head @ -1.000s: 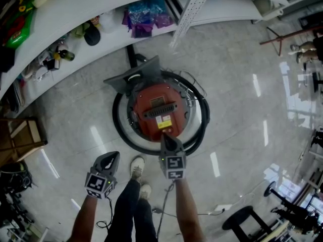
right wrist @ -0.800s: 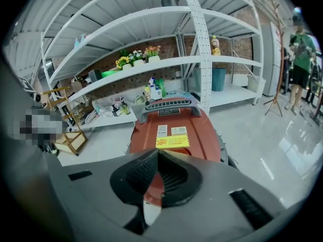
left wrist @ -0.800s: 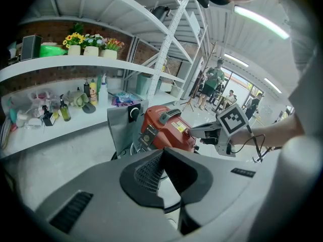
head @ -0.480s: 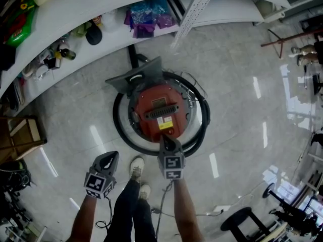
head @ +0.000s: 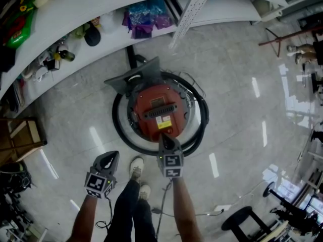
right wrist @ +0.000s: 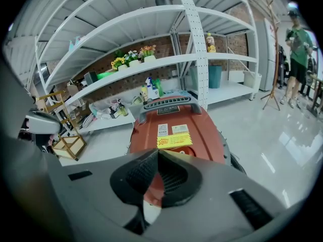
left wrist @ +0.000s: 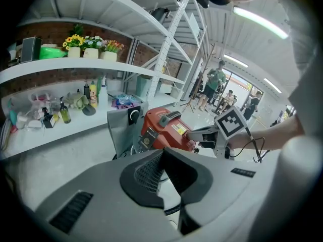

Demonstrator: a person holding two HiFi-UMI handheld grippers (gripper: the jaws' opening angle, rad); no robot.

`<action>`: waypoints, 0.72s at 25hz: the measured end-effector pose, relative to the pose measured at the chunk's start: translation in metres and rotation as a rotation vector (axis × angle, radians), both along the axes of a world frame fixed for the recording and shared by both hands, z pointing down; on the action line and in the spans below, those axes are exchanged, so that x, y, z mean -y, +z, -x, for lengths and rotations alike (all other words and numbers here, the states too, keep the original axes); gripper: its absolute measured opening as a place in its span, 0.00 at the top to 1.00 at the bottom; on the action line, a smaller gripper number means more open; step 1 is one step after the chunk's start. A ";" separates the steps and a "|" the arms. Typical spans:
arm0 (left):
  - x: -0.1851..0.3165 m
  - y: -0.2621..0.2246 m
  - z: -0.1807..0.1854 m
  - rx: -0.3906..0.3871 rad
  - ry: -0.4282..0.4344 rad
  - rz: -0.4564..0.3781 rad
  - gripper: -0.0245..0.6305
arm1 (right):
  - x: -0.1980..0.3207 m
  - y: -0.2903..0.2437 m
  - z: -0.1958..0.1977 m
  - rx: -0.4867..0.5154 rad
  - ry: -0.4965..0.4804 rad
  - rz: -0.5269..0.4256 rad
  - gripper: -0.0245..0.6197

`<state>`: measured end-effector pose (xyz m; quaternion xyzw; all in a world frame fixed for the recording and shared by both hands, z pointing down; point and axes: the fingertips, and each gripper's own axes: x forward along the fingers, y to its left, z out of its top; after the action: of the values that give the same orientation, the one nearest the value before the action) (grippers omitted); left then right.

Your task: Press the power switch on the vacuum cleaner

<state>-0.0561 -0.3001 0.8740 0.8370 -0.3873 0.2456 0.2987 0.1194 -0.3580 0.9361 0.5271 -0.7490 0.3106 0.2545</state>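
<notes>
A red canister vacuum cleaner point(head: 159, 112) stands on the floor, ringed by its coiled black hose point(head: 121, 130). My right gripper point(head: 164, 136) is shut, and its tip rests at the near edge of the red top, just below the yellow label point(right wrist: 174, 140). In the right gripper view the closed jaws point(right wrist: 158, 152) cover the spot they touch, so no switch shows. My left gripper point(head: 112, 155) hangs shut and empty to the left, apart from the vacuum. The left gripper view shows the vacuum point(left wrist: 166, 130) and the right gripper point(left wrist: 189, 134) against it.
White shelving point(head: 75, 14) with bottles, bags and flowers curves behind the vacuum. A wooden crate point(head: 20, 135) sits left, a black stool point(head: 242, 221) bottom right. My shoes point(head: 137, 168) are between the grippers. A cable point(head: 202, 215) trails on the floor. People stand far off point(right wrist: 298, 49).
Almost nothing. The right gripper has edged a few pixels left while staying at the vacuum's near edge. The left gripper has held still.
</notes>
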 end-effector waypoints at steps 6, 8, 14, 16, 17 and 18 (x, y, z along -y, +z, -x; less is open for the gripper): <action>0.013 -0.020 0.002 -0.004 0.002 -0.038 0.95 | -0.004 -0.012 0.000 -0.011 -0.019 -0.007 0.94; 0.017 -0.029 0.003 -0.005 0.002 -0.051 0.95 | -0.005 -0.019 0.000 -0.010 -0.013 -0.010 0.94; 0.023 -0.058 0.002 -0.008 0.014 -0.086 0.95 | -0.006 -0.056 -0.004 -0.009 0.012 -0.053 0.95; 0.026 -0.070 -0.001 -0.012 0.018 -0.104 0.95 | -0.006 -0.071 -0.008 -0.007 0.019 -0.070 0.94; 0.028 -0.076 -0.002 -0.015 0.020 -0.113 0.95 | -0.007 -0.079 -0.010 -0.006 0.024 -0.078 0.95; 0.029 -0.083 -0.004 -0.018 0.022 -0.121 0.95 | -0.007 -0.087 -0.012 -0.005 0.029 -0.086 0.95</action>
<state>-0.0523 -0.3291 0.7911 0.8597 -0.3897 0.2176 0.2484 0.1312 -0.3506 0.8488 0.5489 -0.7534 0.2806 0.2288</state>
